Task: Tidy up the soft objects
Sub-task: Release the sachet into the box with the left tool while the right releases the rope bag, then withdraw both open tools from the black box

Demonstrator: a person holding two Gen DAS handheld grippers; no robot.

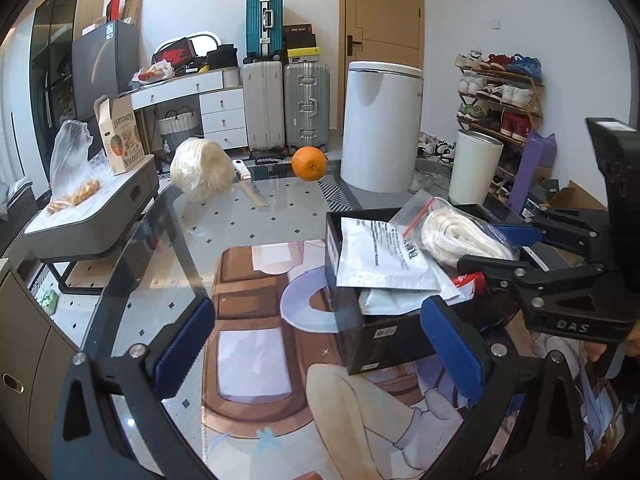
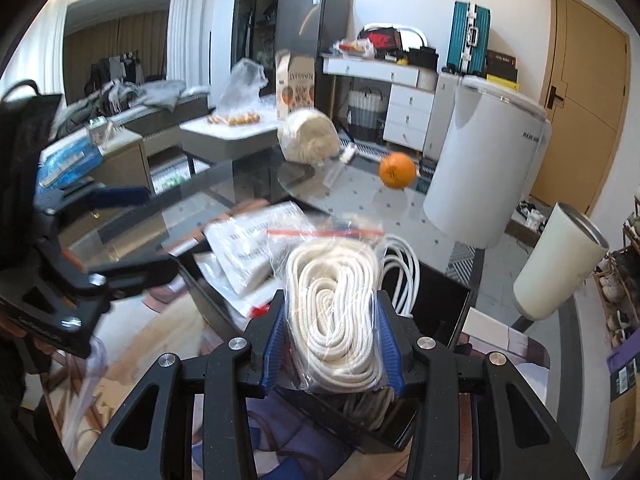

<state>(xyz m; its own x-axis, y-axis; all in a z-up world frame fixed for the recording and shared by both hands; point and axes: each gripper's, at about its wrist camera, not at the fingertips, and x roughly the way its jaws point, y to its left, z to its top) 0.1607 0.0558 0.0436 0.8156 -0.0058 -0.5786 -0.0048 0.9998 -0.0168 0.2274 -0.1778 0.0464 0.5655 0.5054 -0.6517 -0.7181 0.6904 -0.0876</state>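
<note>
My right gripper (image 2: 334, 340) is shut on a clear zip bag of coiled white rope (image 2: 340, 304) and holds it over a black box (image 2: 440, 304). In the left wrist view the same bag of rope (image 1: 456, 236) rests on top of the black box (image 1: 372, 336), with the right gripper (image 1: 496, 248) around it. The box also holds white printed pouches (image 1: 380, 256). My left gripper (image 1: 320, 356) is open and empty, just left of the box above the printed mat (image 1: 256, 320). A ball of cream yarn (image 1: 202, 174) lies at the table's far end.
An orange (image 1: 309, 163) and a white-handled knife (image 1: 250, 182) lie on the glass table (image 1: 168, 264) beyond the box. A white round bin (image 1: 380, 124) and a cream cylinder (image 1: 474, 172) stand past the far right edge. A grey side table (image 1: 92, 216) holds bags at left.
</note>
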